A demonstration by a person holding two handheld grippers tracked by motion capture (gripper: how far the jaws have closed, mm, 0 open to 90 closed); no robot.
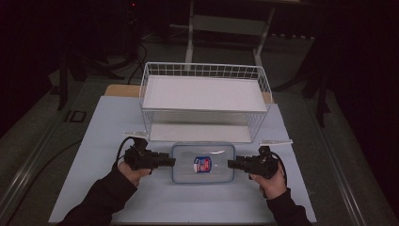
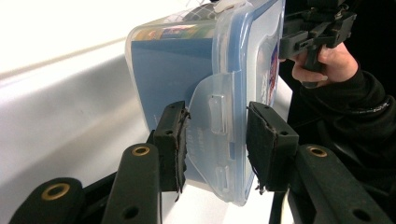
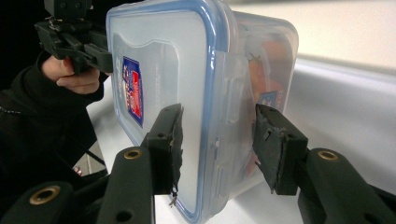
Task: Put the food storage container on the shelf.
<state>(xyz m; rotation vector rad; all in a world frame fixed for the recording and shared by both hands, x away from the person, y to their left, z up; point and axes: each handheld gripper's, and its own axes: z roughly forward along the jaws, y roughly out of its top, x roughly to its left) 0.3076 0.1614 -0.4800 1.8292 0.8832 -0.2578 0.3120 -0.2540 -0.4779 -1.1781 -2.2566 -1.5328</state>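
A clear plastic food box [image 1: 202, 162] with a blue-rimmed lid and a red and blue label lies flat on the pale table [image 1: 108, 127], just in front of the wire basket. My left gripper [image 1: 171, 161] comes in level from the left. In the left gripper view its pads clamp the box [image 2: 177, 60] at its end clasp [image 2: 217, 116], so my left gripper [image 2: 215, 140] is shut on it. My right gripper [image 1: 230, 164] meets the opposite end, and its pads press the lid and base of the box [image 3: 163, 60], with my right gripper [image 3: 217, 144] shut on it.
A white wire basket [image 1: 204, 94] with a flat white shelf stands right behind the box. Two thin white strips lie on the table, one at the left [image 1: 134, 133] and one at the right [image 1: 275, 141]. Dark floor and table legs lie beyond.
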